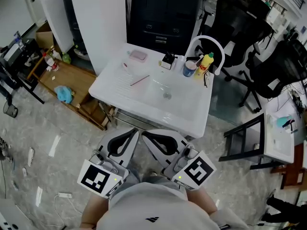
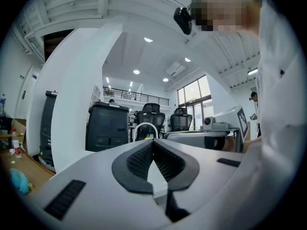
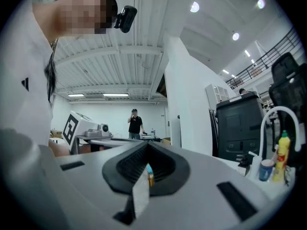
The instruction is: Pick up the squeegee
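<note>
Both grippers are held close to the body and level. The left gripper (image 1: 135, 133) has its fingers pressed together with nothing between them. The right gripper (image 1: 145, 135) is the same, tips shut and empty. What we take for the squeegee (image 1: 139, 80) is the thin reddish bar lying flat well ahead of the fingertips, on the white sink (image 1: 111, 84), left of the basin. We judge it light, stiff, low-lying and maybe slippery, so we'd pinch it across mid-length. Beyond it are a pink dish (image 1: 138, 56), blue cup (image 1: 189, 69), yellow bottle (image 1: 206, 63) and arched tap (image 1: 211, 41). Office chairs (image 1: 240, 25) stand further off on the grey floor (image 1: 48, 128).
</note>
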`<state>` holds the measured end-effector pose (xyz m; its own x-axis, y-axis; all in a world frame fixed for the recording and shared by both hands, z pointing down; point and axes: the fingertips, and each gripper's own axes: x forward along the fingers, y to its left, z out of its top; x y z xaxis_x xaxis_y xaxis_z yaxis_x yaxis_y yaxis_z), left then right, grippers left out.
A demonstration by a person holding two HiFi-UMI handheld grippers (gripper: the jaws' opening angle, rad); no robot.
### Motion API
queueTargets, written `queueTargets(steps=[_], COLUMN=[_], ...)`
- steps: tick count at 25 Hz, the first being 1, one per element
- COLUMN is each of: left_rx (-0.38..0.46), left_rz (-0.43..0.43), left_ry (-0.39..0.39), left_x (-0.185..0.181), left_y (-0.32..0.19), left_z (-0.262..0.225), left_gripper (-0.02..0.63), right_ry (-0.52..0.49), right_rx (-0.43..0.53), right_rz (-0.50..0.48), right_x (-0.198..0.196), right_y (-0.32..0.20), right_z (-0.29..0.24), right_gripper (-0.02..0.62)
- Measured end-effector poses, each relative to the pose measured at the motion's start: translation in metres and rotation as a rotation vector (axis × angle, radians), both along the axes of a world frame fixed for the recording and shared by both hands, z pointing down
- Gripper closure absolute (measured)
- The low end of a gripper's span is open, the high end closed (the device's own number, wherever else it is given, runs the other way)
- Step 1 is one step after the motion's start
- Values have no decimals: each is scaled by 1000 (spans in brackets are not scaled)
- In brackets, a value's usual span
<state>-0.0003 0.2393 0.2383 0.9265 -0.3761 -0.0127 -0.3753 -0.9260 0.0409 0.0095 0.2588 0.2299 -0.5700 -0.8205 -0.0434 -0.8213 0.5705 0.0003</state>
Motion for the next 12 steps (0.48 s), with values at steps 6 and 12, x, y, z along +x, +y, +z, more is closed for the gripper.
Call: queueTargets(steps=[6, 12], left_rx=[-5, -6], left_rz=[15, 44], left_ry=[-2, 1], left_x=[-5, -10], left_y=[-15, -38], left_z=[0, 0], left_gripper=[595, 594], right_ry=[-46, -68], right_rx=[-20, -31], right_rz=[20, 53], right_x=[-1, -4], right_y=[-15, -37], right_z=[-1, 0], right_gripper=[588, 586])
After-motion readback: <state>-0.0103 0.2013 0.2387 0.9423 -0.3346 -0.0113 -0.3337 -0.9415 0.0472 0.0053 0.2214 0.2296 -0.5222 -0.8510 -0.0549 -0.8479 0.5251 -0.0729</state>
